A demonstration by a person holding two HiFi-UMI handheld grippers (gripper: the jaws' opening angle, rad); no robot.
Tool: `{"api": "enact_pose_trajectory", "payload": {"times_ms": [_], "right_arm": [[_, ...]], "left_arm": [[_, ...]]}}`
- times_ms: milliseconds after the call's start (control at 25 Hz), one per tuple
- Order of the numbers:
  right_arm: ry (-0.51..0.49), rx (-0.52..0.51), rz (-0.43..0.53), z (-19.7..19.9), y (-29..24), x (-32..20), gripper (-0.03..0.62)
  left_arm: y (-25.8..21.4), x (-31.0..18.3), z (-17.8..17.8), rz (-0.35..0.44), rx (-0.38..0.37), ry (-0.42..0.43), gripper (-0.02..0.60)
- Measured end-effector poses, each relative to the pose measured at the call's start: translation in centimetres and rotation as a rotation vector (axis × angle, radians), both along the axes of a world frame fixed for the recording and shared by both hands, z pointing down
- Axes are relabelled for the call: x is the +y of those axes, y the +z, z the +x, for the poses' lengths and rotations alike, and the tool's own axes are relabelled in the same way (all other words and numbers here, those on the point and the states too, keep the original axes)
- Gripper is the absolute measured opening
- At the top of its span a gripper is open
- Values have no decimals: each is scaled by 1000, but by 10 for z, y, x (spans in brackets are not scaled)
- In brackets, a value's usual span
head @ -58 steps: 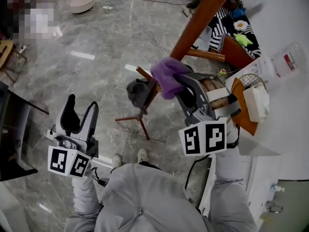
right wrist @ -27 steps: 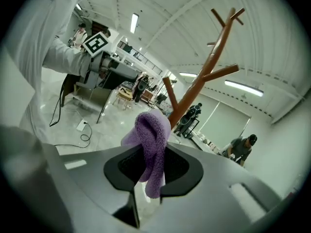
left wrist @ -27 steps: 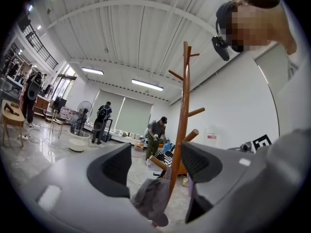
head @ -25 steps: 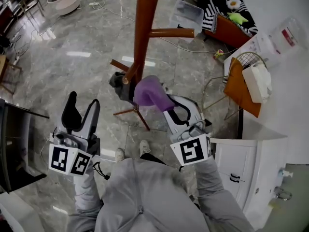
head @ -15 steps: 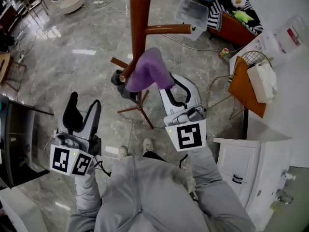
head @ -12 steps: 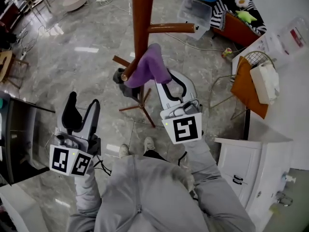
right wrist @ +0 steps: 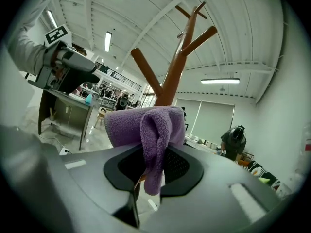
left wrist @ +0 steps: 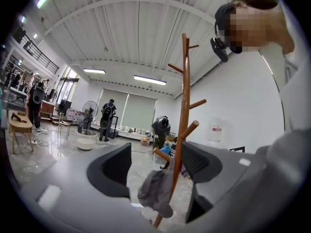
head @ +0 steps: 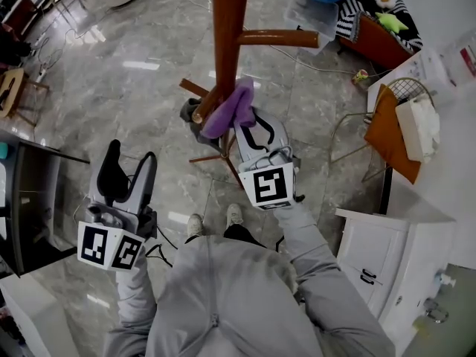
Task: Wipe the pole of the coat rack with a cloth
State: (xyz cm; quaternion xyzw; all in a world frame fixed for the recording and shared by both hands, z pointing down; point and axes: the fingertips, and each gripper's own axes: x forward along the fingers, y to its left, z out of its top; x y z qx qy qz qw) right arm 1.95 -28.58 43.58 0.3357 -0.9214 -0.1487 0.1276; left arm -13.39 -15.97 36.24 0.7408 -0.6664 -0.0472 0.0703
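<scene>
Grey marble floor (head: 111, 88) spreads through a big open hall, with cables trailing at the far end and a white cabinet (head: 372, 251) at the near right. From the head view the brown pole (head: 229, 28) of the coat rack runs from the top edge down toward the middle. One peg (head: 279, 39) sticks out to the right, and a grey hat (head: 195, 117) hangs on a low peg at the left.

The right gripper (head: 239, 123) reaches up to the pole with its jaws pinched on a purple cloth (head: 232, 110). The cloth bunches out past the tips and lies against the pole's right side, low down and just above the hat. In the right gripper view the cloth (right wrist: 146, 130) drapes over the front of the gripper (right wrist: 153, 164), with one fold hanging down between the two jaws. The pole (right wrist: 172, 76) rises straight behind the cloth, which hides the contact itself.

The left gripper (head: 130, 158) is held low at the near left, well apart from the rack, with its jaws spread and nothing between them. In its own view the gripper (left wrist: 155, 166) frames the whole rack (left wrist: 183, 106) in the gap, farther off, with the hat (left wrist: 156, 193) hanging near its foot. People (left wrist: 106, 118) and a fan (left wrist: 90, 110) stand at the far end of the hall.

An orange sheet (head: 387, 136) leans by a wire rack at the right, and a dark table (head: 22, 199) sits at the left edge.
</scene>
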Motion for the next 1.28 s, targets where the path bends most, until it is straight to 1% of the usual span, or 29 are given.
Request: {"api": "enact_pose_trajectory", "payload": {"times_ms": [120, 400, 720, 1080, 1200, 1280], "right_arm": [[4, 15, -38, 1, 33, -1, 69], [24, 92, -127, 2, 90, -6, 69], [56, 225, -234, 10, 155, -11, 69], [130, 312, -304, 28, 183, -14, 69], [160, 318, -317, 38, 185, -15, 69], [184, 305, -325, 44, 182, -15, 69]], "left_arm": [[4, -4, 4, -13, 3, 15, 348], [14, -11, 18, -41, -1, 52, 348], [20, -17, 30, -65, -9, 74, 348], [20, -19, 37, -60, -6, 93, 348], [19, -19, 39, -54, -4, 100, 348], [18, -19, 39, -54, -3, 107, 348]]}}
